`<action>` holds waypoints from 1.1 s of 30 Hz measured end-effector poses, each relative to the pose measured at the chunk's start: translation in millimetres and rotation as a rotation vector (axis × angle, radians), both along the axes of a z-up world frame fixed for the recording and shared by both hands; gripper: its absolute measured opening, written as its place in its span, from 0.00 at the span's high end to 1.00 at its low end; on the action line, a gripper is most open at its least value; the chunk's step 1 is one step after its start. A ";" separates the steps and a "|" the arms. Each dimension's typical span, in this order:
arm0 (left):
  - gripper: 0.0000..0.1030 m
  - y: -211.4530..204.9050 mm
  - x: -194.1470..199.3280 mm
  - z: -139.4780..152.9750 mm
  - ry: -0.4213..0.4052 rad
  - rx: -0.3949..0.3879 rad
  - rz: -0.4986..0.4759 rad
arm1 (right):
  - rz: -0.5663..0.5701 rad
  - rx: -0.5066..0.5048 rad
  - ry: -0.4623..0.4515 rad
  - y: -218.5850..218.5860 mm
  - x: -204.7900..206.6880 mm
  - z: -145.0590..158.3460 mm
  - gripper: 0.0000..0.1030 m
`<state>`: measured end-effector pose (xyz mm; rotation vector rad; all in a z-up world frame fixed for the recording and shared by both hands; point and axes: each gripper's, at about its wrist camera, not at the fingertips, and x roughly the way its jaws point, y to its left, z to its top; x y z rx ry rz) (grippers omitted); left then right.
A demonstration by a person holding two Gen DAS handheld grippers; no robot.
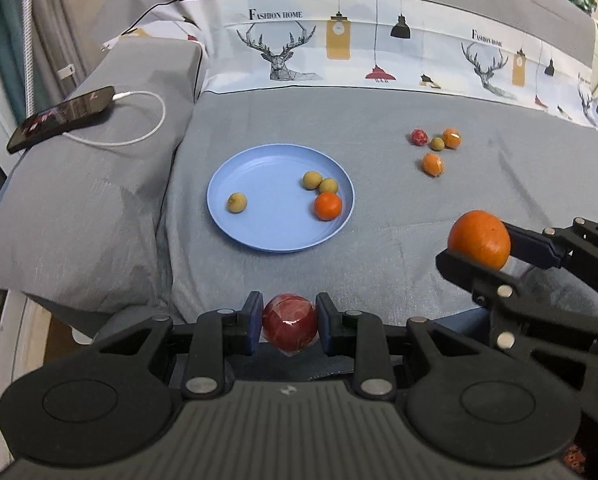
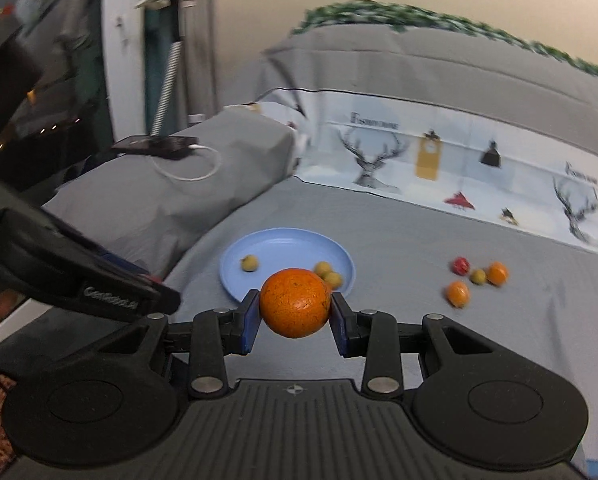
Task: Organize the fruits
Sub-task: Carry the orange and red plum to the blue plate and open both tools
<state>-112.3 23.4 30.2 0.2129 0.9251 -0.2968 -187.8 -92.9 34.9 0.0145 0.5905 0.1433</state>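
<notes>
A round dark red fruit (image 1: 290, 327) with a glossy, marbled, wrapped-looking skin is clamped between the blue pads of the left gripper (image 1: 289, 326), held above the near edge of the grey bed (image 1: 379, 120). A larger orange (image 2: 295, 303), matt and speckled with small dark pits, is clamped between the pads of the right gripper (image 2: 295, 316), held in the air to the right of the left gripper and nearer than the plate.

A light blue plate (image 1: 259, 236) is seen lying flat on the bed sheet. Three small yellow-green round fruits (image 1: 237, 203) (image 1: 312, 180) (image 1: 328, 186) and one small orange fruit (image 1: 328, 206) are held on it; the two green ones at the right touch each other, and the orange one lies just beside them. Well to the right of the plate, four loose fruits are grouped on the sheet: a small red one (image 1: 419, 137), a green one (image 1: 437, 143), and two small orange ones (image 1: 452, 138) (image 1: 433, 164).

On the grey pillow (image 1: 99, 200) at the left a dark phone (image 1: 61, 118) is laid, with a white cable (image 1: 147, 136) plugged in. On the white band of the bedding, among drawn stags and lamps, "FASHION HOME" (image 1: 275, 14) is printed twice. Blurred white lettering is visible on the left gripper's side in the right wrist view but cannot be read with certainty
</notes>
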 end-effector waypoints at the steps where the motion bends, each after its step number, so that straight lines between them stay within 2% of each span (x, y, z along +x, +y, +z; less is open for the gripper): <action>1: 0.70 2.4 -0.6 1.0 -0.003 -0.005 0.003 | 0.009 -0.007 -0.004 3.3 -1.1 0.9 0.63; 8: 0.70 9.0 3.9 4.2 -0.009 -0.032 0.021 | 0.026 -0.030 0.003 8.3 -2.0 2.5 0.63; 33: 0.70 6.5 12.3 -4.2 0.013 -0.036 0.017 | 0.016 -0.027 0.031 4.2 5.6 -4.4 0.63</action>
